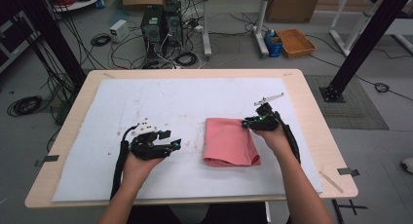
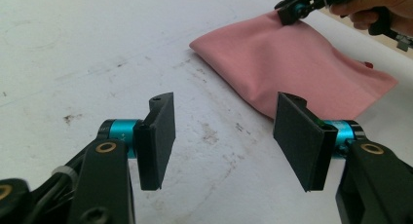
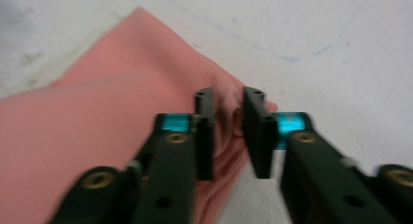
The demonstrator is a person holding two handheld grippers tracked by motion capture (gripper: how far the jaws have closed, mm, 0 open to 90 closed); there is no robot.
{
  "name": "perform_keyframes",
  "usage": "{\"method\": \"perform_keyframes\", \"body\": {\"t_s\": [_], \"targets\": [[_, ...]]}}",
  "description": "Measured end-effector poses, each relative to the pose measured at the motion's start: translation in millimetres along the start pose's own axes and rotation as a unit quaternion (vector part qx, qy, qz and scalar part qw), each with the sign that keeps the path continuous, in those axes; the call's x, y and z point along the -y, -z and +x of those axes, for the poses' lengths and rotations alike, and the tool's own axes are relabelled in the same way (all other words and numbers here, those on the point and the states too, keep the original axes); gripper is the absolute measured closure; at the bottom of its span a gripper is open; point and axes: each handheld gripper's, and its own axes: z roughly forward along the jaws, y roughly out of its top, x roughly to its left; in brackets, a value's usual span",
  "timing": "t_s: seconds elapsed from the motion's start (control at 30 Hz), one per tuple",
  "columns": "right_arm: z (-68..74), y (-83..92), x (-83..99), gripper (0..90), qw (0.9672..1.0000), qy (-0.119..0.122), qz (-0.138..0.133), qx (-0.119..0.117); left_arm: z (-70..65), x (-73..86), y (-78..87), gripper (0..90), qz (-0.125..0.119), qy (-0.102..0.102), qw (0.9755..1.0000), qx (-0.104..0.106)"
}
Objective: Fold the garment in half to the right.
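Observation:
A pink cloth (image 1: 229, 141), folded, lies right of centre on the white mat (image 1: 146, 102). My right gripper (image 1: 246, 122) sits at the cloth's far right corner. In the right gripper view its jaws (image 3: 228, 131) stand narrow, with a bunched, wrinkled fold of the pink cloth (image 3: 97, 126) pinched between them. My left gripper (image 1: 173, 141) rests low over the mat to the left of the cloth, apart from it. Its jaws (image 2: 224, 141) stand open with only bare mat between them. Beyond them lie the cloth (image 2: 302, 63) and the right gripper (image 2: 287, 12).
The mat covers most of a light wooden table (image 1: 311, 117), which has tape marks near its edges. Past the far edge, the floor holds computer towers (image 1: 160, 24), tangled cables, desk legs and an orange basket (image 1: 295, 42). A black frame post (image 1: 360, 44) stands at the right.

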Motion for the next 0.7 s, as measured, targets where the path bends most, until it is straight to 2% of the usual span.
{"method": "perform_keyframes", "body": {"t_s": [0.07,0.1,0.17,0.23,0.33,0.47,0.57,0.7], "targets": [[2.3,0.3,1.0,57.8,0.9999,0.01,-0.003,0.01,-0.2,0.3,-0.8,41.1,0.002,-0.002,1.0,0.002],[3.6,3.4,0.9,53.6,0.9996,0.017,-0.014,0.015,0.1,0.5,-0.8,41.0,0.002,-0.002,1.0,0.002],[8.2,16.0,-0.2,53.1,0.9986,0.029,-0.038,0.025,1.7,0.8,-0.1,41.0,0.002,-0.002,1.0,0.001],[16.3,30.5,-1.4,52.1,0.9963,0.048,-0.066,0.025,4.8,0.8,1.3,41.0,0.0,0.002,1.0,-0.003],[32.0,35.4,-4.4,52.1,0.9939,0.071,-0.083,-0.013,8.8,0.0,4.4,41.0,-0.006,0.008,0.9999,-0.009],[61.0,20.8,-7.9,52.1,0.99,0.106,-0.072,-0.06,13.5,-0.3,9.2,38.0,-0.014,0.013,0.9995,-0.024],[80.6,4.2,-5.6,52.1,0.9868,0.118,-0.06,-0.094,20.4,2.4,11.1,36.3,-0.012,0.02,0.9993,-0.029],[98.0,-13.1,4.7,52.7,0.9833,0.142,-0.025,-0.111,27.7,5.3,12.2,34.1,-0.008,0.023,0.9989,-0.039]]}}
